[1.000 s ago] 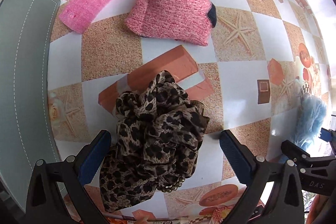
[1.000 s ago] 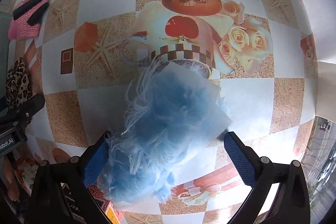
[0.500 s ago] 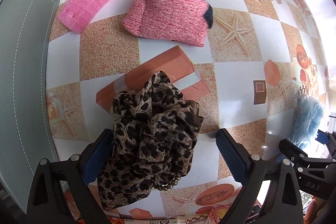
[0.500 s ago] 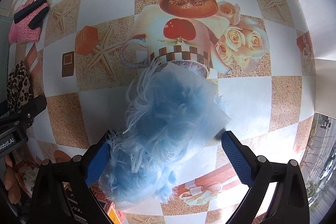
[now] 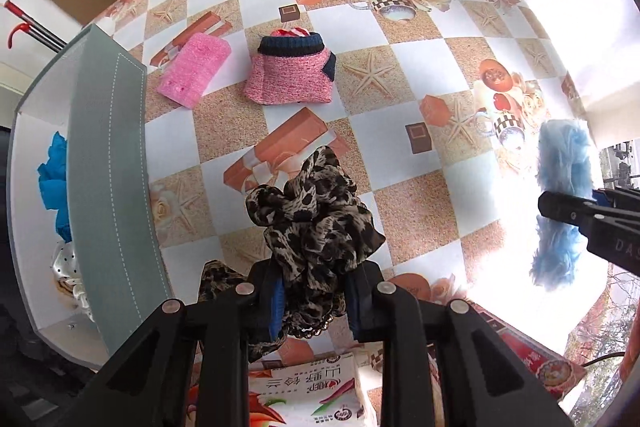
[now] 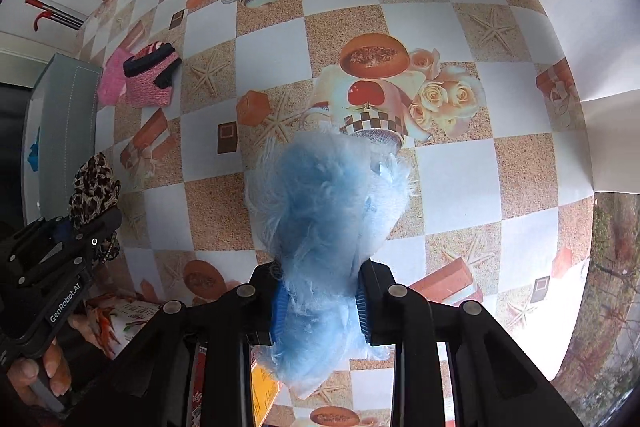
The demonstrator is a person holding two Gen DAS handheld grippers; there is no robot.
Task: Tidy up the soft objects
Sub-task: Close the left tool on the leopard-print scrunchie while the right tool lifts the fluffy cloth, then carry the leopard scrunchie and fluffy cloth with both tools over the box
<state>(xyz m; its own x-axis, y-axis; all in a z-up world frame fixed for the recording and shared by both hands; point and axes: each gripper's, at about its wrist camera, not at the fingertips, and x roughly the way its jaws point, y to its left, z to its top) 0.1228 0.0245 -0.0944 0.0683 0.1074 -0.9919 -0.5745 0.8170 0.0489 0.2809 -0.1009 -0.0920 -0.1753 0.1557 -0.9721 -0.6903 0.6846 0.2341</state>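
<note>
Left wrist: left claw (image 5: pixel 314 301) clamps 1 leopard scarf (image 5: pixel 316 227); right claw (image 6: pixel 320 301) clamps 1 blue fluffy piece (image 6: pixel 324 211).

Daylight from right overexposes the checkered patterned tablecloth (image 5: pixel 532 247); strong fisheye curvature, dark vignetted corners, focus sharp.

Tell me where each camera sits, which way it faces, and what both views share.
Left wrist: rides the left claw, looking forward and down at the checkered tablecloth; its own black fingers clamp the leopard scarf, and the right claw enters at right.
Right wrist: rides the right claw, facing the same cloth; its fingers clamp the blue fluffy item, with the left claw and a hand at left.
Shared: both claws with their loads, pink knit piece, pink foam, grey box.
</note>
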